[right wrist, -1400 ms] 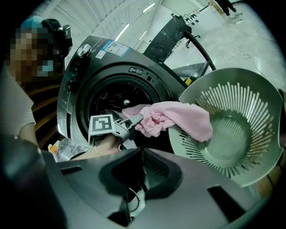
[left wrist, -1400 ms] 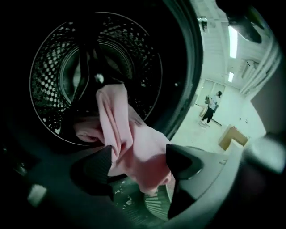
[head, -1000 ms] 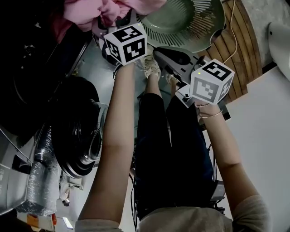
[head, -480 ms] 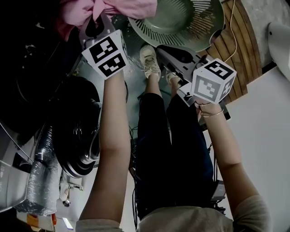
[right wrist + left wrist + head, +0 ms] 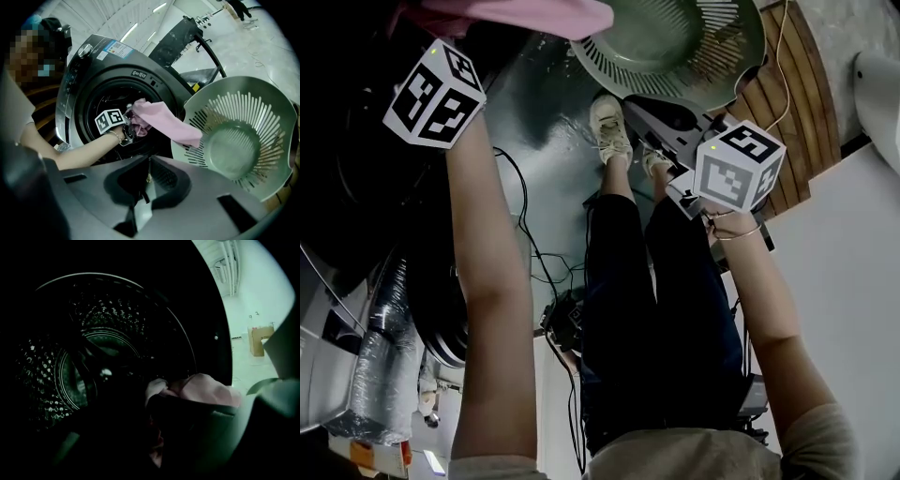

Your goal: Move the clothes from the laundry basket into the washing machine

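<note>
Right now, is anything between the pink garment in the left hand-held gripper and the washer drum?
Nothing visible. The left hand-held gripper, its jaws just closed further on the pink garment, is at the washing machine's open mouth. The drum beyond looks unobstructed, though dark.

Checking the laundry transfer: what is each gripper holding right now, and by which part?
The left gripper, jaws just closed further, pinches the pink garment by a bunched end; the rest hangs loose. The right gripper is shut, empty.
</note>
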The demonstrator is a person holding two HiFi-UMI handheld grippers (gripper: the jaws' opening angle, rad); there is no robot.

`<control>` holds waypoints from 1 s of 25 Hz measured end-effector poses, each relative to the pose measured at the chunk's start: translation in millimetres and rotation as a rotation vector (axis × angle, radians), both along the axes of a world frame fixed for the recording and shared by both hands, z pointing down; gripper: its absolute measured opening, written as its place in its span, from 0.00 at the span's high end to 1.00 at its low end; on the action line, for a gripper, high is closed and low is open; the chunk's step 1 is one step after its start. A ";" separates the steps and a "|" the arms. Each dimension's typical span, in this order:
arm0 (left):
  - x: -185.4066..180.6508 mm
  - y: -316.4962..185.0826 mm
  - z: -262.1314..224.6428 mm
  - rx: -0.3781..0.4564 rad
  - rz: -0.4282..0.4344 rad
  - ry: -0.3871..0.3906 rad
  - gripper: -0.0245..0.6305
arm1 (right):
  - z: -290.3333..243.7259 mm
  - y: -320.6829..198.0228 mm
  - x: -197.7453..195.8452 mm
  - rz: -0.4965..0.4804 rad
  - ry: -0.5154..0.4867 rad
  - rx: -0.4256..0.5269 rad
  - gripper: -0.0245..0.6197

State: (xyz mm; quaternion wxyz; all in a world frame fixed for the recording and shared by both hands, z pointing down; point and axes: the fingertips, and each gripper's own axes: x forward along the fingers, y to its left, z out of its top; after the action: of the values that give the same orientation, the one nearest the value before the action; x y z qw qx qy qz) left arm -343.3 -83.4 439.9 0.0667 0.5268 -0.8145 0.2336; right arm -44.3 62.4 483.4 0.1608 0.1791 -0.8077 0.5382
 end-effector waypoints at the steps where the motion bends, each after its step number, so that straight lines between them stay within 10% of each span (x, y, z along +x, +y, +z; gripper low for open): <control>1: -5.2 -1.7 0.8 0.012 -0.021 0.008 0.91 | 0.6 0.3 -0.2 -0.001 0.000 0.000 0.93; 4: -17.5 1.6 41.4 -0.032 -0.132 0.217 0.88 | 1.7 3.1 -2.7 0.000 -0.001 -0.005 0.93; 7: -20.1 19.0 67.4 -0.035 -0.246 0.382 0.61 | 0.0 7.4 -5.7 -0.001 0.000 -0.011 0.93; 13: 4.6 66.2 41.7 0.008 -0.268 0.338 0.53 | -3.5 7.4 -3.0 -0.001 0.005 -0.014 0.93; 20: 113.2 68.4 84.1 -0.180 0.002 0.428 0.53 | -2.2 3.1 -3.7 0.012 0.004 -0.016 0.93; 25: 137.0 47.2 128.2 -0.258 -0.025 0.512 0.57 | 3.2 -1.4 -6.4 0.029 -0.004 -0.018 0.93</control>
State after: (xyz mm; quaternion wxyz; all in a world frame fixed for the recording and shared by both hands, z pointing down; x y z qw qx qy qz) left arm -206.3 -36.2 568.0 0.3396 0.5457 -0.7411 0.1940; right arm -50.7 61.0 486.6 0.1531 0.1881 -0.8005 0.5482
